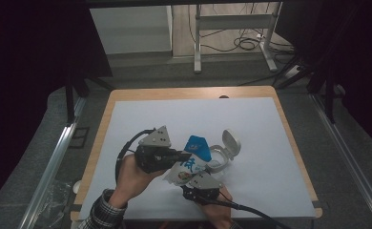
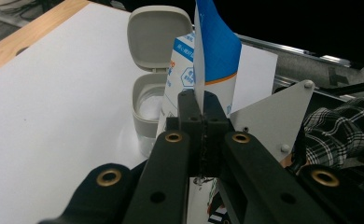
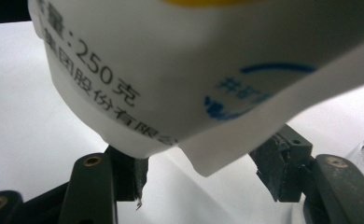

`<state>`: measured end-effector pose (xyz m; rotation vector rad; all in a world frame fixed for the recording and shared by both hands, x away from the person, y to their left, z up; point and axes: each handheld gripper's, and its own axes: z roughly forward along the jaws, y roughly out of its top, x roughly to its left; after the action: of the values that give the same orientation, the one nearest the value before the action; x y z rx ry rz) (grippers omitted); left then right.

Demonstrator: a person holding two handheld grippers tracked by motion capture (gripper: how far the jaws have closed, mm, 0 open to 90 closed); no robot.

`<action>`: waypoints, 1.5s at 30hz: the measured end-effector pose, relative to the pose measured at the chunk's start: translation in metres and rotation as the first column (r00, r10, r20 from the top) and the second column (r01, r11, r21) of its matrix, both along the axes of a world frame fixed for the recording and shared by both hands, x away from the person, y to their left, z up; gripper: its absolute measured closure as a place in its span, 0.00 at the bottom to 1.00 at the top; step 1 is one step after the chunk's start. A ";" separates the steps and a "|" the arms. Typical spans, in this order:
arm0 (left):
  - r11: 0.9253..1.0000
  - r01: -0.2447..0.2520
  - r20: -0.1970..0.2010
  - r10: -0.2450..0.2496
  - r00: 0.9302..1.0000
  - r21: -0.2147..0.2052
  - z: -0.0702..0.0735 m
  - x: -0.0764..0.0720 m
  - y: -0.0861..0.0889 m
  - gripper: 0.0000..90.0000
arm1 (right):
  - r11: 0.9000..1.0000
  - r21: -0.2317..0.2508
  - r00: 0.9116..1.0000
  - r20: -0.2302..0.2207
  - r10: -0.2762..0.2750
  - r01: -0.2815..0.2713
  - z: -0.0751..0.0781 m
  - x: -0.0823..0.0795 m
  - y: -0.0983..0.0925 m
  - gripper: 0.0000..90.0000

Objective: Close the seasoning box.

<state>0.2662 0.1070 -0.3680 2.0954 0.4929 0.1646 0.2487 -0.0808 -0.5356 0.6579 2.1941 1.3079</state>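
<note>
The left gripper [image 1: 186, 155] pinches the bag [image 1: 192, 161]'s seam edge to steady it. The bag tilts toward the open jar [image 1: 221, 157] on the tabletop [image 1: 270, 143], apparently for pouring. Near, the right gripper [image 1: 198, 179] clasps the bag's bottom.

Dim room, bright white mat, close-ups soft at the near edge.

In the high view the white mat [image 1: 251, 143] is the brightest surface; everything around it sinks into near-black at the left and right edges, with grainy murk on the floor beyond it. Shadows on the mat are faint and soft. In the left gripper view the black jaws at the bottom are slightly blurred, while the open-lidded container [image 2: 150, 107] on the mat looks sharper. In the right gripper view the bag [image 3: 194, 70] looms large above the mat, evenly lit, its print mildly soft.
</note>
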 end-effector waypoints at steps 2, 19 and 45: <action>1.000 0.002 -0.006 -0.002 1.000 -0.004 0.000 0.001 0.000 1.00 | 1.000 0.013 1.000 0.014 -0.001 0.001 0.000 -0.001 0.001 0.46; 0.997 0.018 -0.043 -0.015 0.999 0.076 -0.007 0.018 -0.010 1.00 | 0.998 0.029 0.998 -0.015 0.060 -0.060 0.000 -0.008 0.003 0.56; 0.987 0.052 -0.084 -0.039 0.996 0.154 -0.010 0.046 -0.019 1.00 | 0.989 0.128 0.978 -0.188 0.093 -0.070 -0.001 -0.002 0.003 0.57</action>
<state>0.3118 0.0881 -0.3784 2.2718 0.4936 0.0947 0.2467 -0.0776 -0.5362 0.7778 2.3313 1.4842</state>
